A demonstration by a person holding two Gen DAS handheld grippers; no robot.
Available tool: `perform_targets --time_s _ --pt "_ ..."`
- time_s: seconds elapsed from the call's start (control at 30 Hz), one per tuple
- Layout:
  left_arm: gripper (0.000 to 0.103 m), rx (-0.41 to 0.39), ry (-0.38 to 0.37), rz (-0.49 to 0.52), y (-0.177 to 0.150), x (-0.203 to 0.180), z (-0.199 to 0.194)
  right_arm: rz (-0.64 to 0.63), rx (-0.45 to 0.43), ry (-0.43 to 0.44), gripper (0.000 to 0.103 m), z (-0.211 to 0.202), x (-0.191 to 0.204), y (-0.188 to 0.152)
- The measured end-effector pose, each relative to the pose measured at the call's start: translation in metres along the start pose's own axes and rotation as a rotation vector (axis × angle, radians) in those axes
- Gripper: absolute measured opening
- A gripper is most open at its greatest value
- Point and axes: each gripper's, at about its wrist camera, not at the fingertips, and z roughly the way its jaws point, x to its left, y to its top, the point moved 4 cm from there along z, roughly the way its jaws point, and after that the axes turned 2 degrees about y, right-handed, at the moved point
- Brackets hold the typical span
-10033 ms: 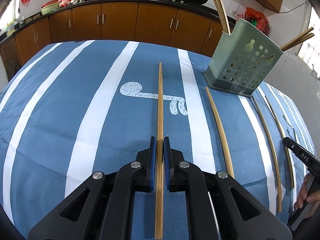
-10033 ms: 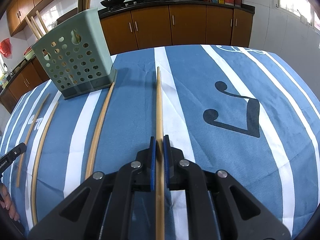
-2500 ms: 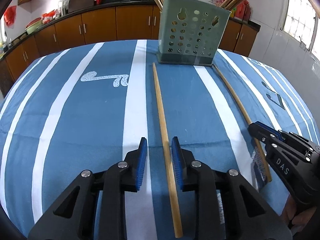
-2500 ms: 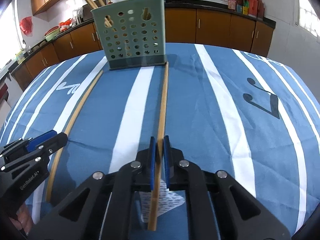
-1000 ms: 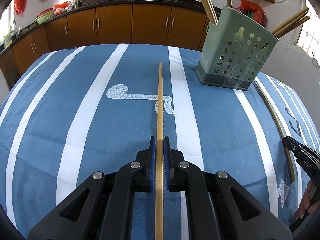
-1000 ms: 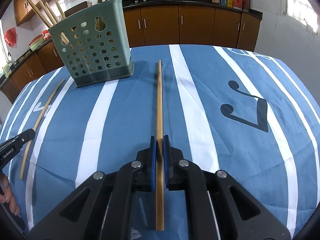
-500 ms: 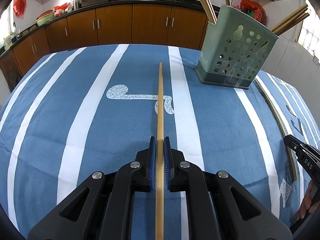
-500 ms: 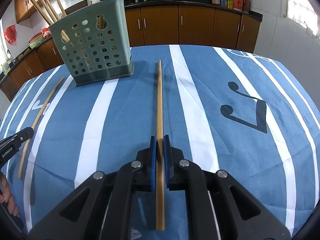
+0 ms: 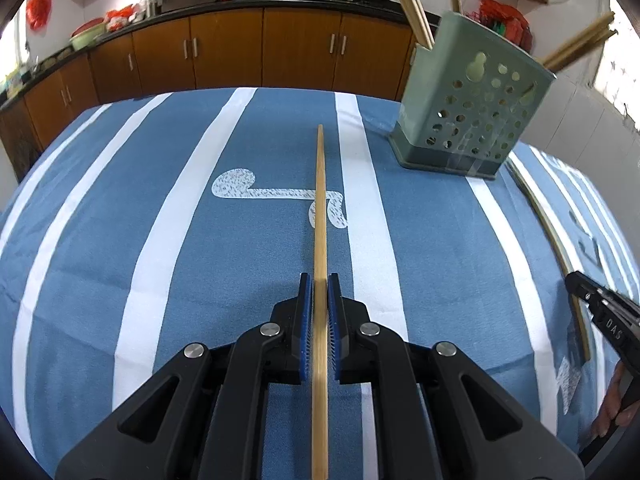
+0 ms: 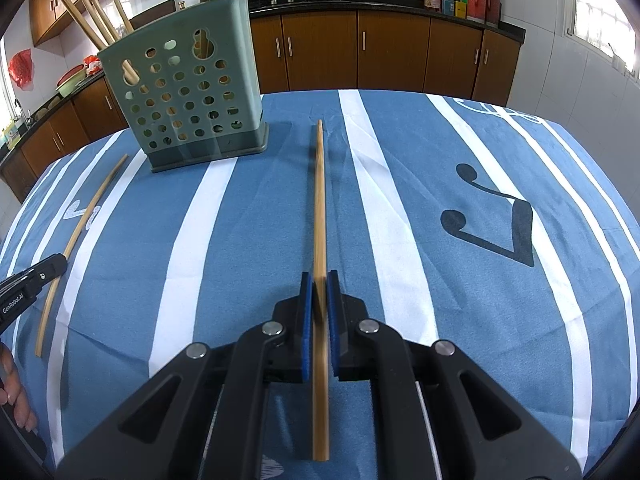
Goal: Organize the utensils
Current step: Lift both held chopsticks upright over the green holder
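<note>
We've got a chopstick clenched in the left gripper and another in the right gripper, both near their butt ends. Light, stiff, slick. Holder sits at 10 o'clock.

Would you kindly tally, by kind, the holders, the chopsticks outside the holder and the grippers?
Green holder: 1
Chopsticks outside it: 2 (left chopstick, right chopstick)
Grippers: 2 (left gripper, right gripper)
Total: 5
</note>
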Motion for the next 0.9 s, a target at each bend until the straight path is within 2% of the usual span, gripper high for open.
perform_targets --time_s 0.2,0.57,0.67,0.9 --pt "0.010 0.003 0.024 0.085 -0.011 -0.008 -0.009 -0.010 0.002 0.009 0.011 -0.007 0.000 -0.008" --pt "0.008 0.011 0.022 0.127 -0.017 -0.014 -0.014 0.004 0.003 0.032 0.008 -0.011 -0.004 -0.008" --pt "0.007 0.012 0.011 0.114 -0.013 -0.010 -0.018 0.027 -0.026 0.048 0.008 -0.022 -0.009 -0.004" --pt "0.007 -0.063 -0.011 0.078 0.009 -0.004 -0.043 0.045 -0.110 0.068 0.008 -0.051 -0.014 0.014"
